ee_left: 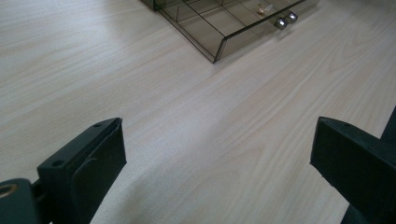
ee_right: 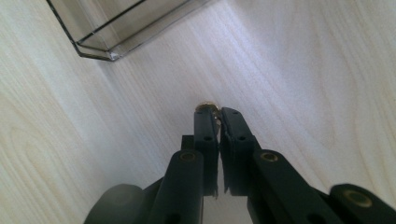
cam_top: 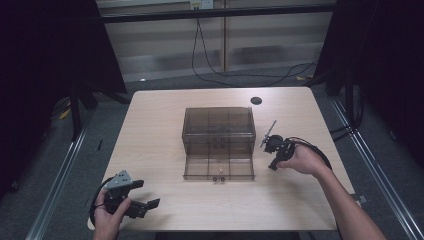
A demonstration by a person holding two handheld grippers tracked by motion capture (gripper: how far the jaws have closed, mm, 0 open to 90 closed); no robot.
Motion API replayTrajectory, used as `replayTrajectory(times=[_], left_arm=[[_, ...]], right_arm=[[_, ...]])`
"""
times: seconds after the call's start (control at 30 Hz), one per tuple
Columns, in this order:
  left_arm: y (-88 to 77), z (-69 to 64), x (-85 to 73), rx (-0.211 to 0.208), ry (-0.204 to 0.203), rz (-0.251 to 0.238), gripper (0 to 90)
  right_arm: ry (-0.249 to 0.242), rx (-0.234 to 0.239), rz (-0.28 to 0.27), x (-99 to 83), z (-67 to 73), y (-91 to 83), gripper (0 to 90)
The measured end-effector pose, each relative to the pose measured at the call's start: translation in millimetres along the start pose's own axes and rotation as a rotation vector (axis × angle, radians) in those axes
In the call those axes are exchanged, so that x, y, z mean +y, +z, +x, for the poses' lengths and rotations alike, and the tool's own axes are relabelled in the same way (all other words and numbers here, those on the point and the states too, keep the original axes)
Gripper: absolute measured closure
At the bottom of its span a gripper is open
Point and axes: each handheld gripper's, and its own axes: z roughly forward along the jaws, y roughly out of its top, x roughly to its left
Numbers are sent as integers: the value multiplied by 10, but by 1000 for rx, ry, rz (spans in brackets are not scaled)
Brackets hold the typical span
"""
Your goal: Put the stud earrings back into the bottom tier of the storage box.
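A smoky see-through drawer box stands mid-table, its bottom drawer pulled out toward me. Two small metal knobs sit on the drawer front, and a tiny gold piece lies in one compartment. To the right of the box, my right gripper points down at the table. Its jaws are shut on a small brass-coloured piece at the tips of the right gripper. My left gripper rests near the front left edge, and the left gripper is open with bare wood between its jaws.
The light wooden table has a black round cap near its far edge. A corner of the see-through box lies close to the right gripper's tips. Cables run across the floor behind the table.
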Motion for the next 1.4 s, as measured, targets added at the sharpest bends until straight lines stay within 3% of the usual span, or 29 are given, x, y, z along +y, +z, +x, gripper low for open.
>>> replayTrajectory(times=[0.37,0.8,1.4], left_arm=[[-7,-3,0,-1,-3,-1,32],[-5,2,-1,-5,-2,-5,32],[-13,5,-1,-7,-1,-5,32]], right_arm=[[-28,-3,-44,114,73,-153,859],[-84,4,-59,335,191,-194,859],[-175,20,-74,775,376,-218,859]])
